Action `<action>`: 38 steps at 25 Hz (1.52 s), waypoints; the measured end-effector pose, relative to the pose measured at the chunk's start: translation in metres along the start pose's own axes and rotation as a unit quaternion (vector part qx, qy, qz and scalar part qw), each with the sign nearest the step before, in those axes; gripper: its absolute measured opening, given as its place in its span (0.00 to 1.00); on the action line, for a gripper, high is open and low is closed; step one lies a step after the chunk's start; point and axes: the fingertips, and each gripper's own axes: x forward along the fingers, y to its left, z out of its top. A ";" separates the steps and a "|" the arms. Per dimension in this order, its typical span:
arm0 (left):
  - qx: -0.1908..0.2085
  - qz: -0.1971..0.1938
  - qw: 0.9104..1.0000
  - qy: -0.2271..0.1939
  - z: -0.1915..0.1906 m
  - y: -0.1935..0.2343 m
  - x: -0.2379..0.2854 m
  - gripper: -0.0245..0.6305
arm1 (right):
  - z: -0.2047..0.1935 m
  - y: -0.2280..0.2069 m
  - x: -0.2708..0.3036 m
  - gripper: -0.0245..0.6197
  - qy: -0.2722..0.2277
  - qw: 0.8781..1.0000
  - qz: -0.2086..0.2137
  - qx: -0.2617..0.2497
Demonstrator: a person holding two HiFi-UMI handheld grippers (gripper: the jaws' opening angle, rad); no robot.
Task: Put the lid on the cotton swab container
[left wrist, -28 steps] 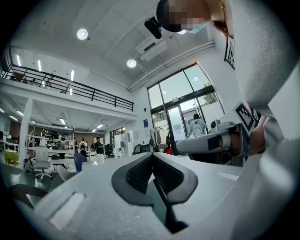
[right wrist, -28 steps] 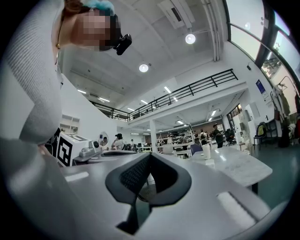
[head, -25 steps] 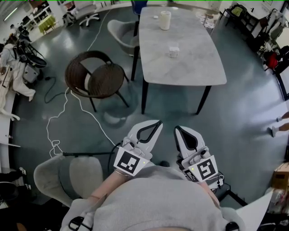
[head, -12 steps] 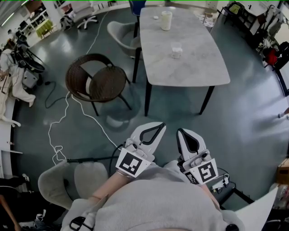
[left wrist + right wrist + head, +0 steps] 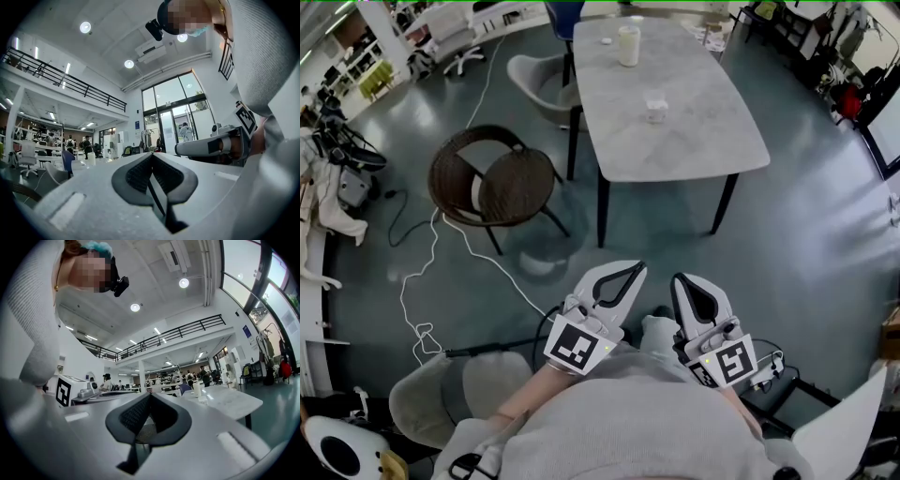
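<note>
Where it sits on table (image 5: pixel 694 141), container (image 5: pixel 655 105) upright

Ahead of me stood a pale, marble-patterned table (image 5: pixel 694 131) on dark legs. A small clear container (image 5: pixel 654 106) sat near its middle. A tall pale cylinder (image 5: pixel 628 44) stood toward the far end, with a small white object (image 5: pixel 606 40) just beside it. Below, the glossy grey floor (image 5: pixel 806 234) carried a wicker chair (image 5: pixel 492 178) and a loose white cable (image 5: pixel 441 253).
</note>
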 end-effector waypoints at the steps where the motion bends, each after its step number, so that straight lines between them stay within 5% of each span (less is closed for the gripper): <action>1: -0.003 0.001 1.000 0.000 0.000 0.001 0.001 0.03 | -0.001 0.000 0.000 0.04 0.007 1.000 -0.002 0.001; 15: -0.008 0.016 1.000 0.014 -0.015 0.030 0.039 0.03 | -0.019 -0.043 0.030 0.04 0.034 0.999 0.008 0.017; 38: 0.018 0.063 0.998 0.006 -0.018 0.107 0.200 0.04 | 0.001 -0.205 0.116 0.04 0.028 0.997 0.067 0.014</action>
